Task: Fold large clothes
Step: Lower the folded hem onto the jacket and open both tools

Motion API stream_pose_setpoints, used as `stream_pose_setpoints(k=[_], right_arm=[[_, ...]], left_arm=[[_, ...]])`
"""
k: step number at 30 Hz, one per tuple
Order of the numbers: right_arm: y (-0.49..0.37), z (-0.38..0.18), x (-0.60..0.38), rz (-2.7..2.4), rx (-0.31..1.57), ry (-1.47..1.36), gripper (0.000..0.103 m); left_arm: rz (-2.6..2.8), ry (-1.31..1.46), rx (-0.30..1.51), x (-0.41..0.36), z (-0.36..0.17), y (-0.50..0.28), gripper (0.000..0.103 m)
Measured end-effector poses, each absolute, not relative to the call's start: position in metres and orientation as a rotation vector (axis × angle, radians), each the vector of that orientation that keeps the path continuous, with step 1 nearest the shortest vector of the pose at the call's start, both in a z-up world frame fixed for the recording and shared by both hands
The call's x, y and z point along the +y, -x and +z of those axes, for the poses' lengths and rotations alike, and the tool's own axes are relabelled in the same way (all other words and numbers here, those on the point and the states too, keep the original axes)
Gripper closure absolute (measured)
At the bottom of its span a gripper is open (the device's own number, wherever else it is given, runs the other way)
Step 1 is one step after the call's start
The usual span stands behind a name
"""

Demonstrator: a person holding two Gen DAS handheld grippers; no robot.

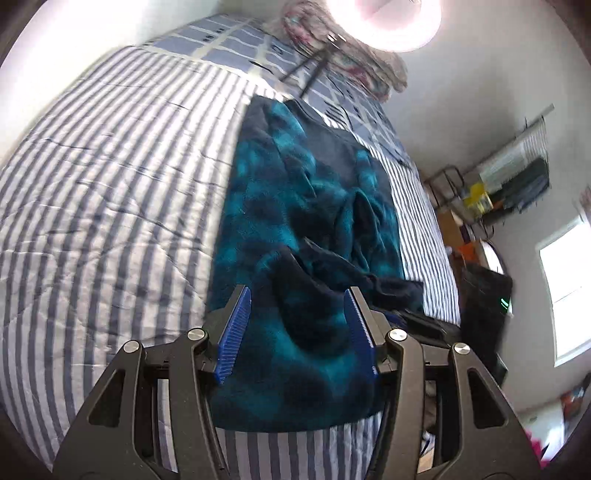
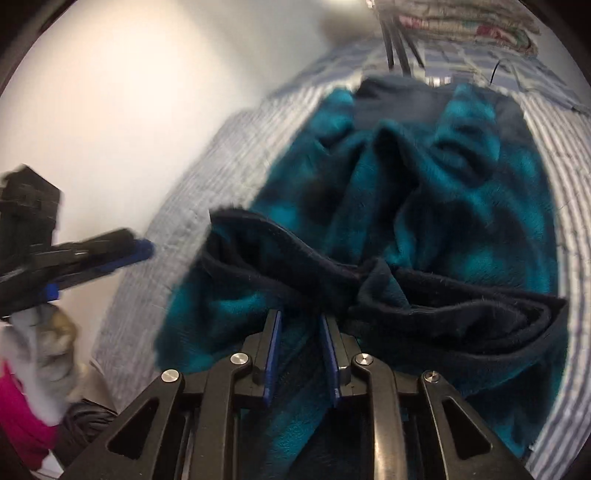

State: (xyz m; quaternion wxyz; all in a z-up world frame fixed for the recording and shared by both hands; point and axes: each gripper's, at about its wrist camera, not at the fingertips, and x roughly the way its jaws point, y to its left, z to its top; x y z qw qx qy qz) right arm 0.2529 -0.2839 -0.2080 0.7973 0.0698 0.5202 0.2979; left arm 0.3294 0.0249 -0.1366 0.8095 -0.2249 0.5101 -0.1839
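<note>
A teal and navy fleece garment (image 1: pixel 306 192) lies lengthwise on the striped bedcover (image 1: pixel 110 184), bunched in the middle. My left gripper (image 1: pixel 299 295) hovers open over its near end, with nothing between the blue pads. In the right wrist view the garment (image 2: pixel 424 206) rises in folds toward my right gripper (image 2: pixel 299 317). That gripper's jaws stand narrow with teal fleece filling the gap between them. A dark navy cuffed part (image 2: pixel 424 295) drapes across just past the right fingertips. The left gripper (image 2: pixel 140 251) shows blurred at the left, off the cloth.
A folded floral blanket (image 1: pixel 332 48) and black tripod legs (image 1: pixel 310 66) are at the bed's far end under a ring light (image 1: pixel 399 18). Cluttered shelves (image 1: pixel 480 192) and a black box (image 1: pixel 484 295) stand right of the bed. A gloved hand (image 2: pixel 44 350) with a pink sleeve holds the left gripper.
</note>
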Motion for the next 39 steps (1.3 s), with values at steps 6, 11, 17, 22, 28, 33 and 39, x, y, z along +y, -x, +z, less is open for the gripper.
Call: stream_pose_setpoints(k=[6, 11, 17, 22, 28, 33, 39], right_arm=[[-0.233, -0.166, -0.333, 0.679, 1.037, -0.267, 0.065], [-0.215, -0.151, -0.397, 0.533, 0.963, -0.184, 0.045], [-0.235, -0.183, -0.426, 0.464, 1.026, -0.269, 0.047], [-0.254, -0.194, -0.412, 0.464, 1.018, -0.223, 0.050], [-0.249, -0.187, -0.399, 0.463, 0.999, -0.157, 0.093], [-0.258, -0.186, -0.407, 0.378, 1.005, -0.178, 0.096], [-0.263, -0.202, -0.404, 0.347, 1.062, -0.165, 0.085]], left_arm=[[-0.431, 0.266, 1.113, -0.016, -0.149, -0.326, 0.055], [-0.455, 0.298, 1.126, 0.001, -0.158, -0.342, 0.055], [-0.549, 0.262, 1.096, 0.003, -0.166, -0.361, 0.055], [-0.559, 0.259, 1.080, -0.001, -0.172, -0.371, 0.054], [-0.532, 0.192, 1.070, -0.010, -0.170, -0.369, 0.092], [-0.393, 0.028, 1.059, -0.021, -0.182, -0.372, 0.094], [-0.379, 0.087, 1.069, -0.017, -0.182, -0.376, 0.080]])
